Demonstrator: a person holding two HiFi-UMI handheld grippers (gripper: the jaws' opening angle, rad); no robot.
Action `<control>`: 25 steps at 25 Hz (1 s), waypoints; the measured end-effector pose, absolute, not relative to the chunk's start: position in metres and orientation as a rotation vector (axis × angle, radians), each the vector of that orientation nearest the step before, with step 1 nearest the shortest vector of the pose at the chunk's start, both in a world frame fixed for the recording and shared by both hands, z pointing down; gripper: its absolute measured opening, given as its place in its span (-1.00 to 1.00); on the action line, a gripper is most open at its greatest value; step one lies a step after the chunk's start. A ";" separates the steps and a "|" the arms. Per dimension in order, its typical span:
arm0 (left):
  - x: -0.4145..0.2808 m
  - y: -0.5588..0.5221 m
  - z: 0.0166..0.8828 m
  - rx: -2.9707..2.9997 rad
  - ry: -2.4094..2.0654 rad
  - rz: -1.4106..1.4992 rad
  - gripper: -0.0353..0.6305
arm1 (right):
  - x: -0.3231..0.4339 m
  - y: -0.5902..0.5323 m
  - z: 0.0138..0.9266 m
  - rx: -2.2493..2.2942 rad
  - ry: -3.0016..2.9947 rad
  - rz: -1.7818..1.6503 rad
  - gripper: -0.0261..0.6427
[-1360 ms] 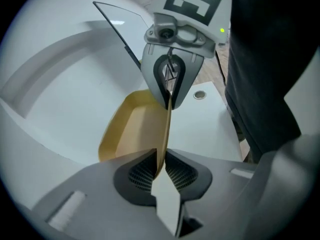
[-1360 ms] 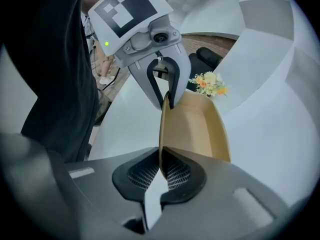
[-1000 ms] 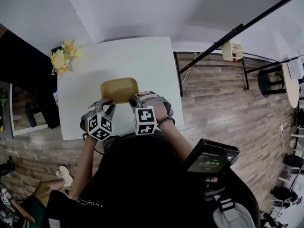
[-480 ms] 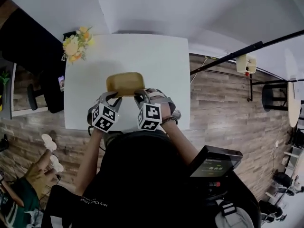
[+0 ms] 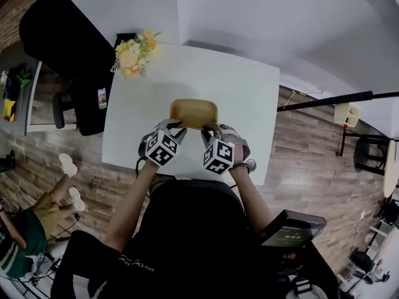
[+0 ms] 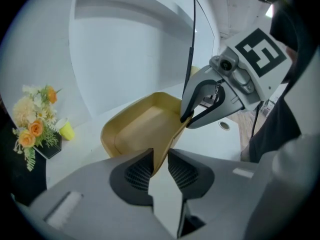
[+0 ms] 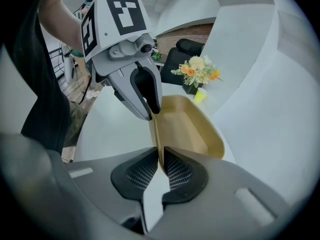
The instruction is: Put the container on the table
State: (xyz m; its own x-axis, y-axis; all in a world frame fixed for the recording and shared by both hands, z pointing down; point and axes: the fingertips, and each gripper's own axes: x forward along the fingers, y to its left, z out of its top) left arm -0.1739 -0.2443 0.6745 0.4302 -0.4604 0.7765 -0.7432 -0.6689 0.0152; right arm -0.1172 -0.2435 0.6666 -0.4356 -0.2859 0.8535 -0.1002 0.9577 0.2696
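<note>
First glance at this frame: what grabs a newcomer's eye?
A shallow yellow container over the middle of the white table, both grippers at its near rim. The right gripper is clamped on that rim; the left gripper has just been opening its jaws, the rim loose between them. Flowers stand at the table's far left corner.

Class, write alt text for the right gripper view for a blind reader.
The right tongs pinch the rim of a yellow container over a white table. Farther along, the left tongs, whose jaws have just been opening, straddle the same rim; flowers stand beyond.
</note>
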 end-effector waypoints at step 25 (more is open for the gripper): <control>-0.188 -0.293 0.718 2.371 -0.900 1.267 -0.64 | -0.132 -0.288 0.710 0.296 -1.998 -0.131 -0.77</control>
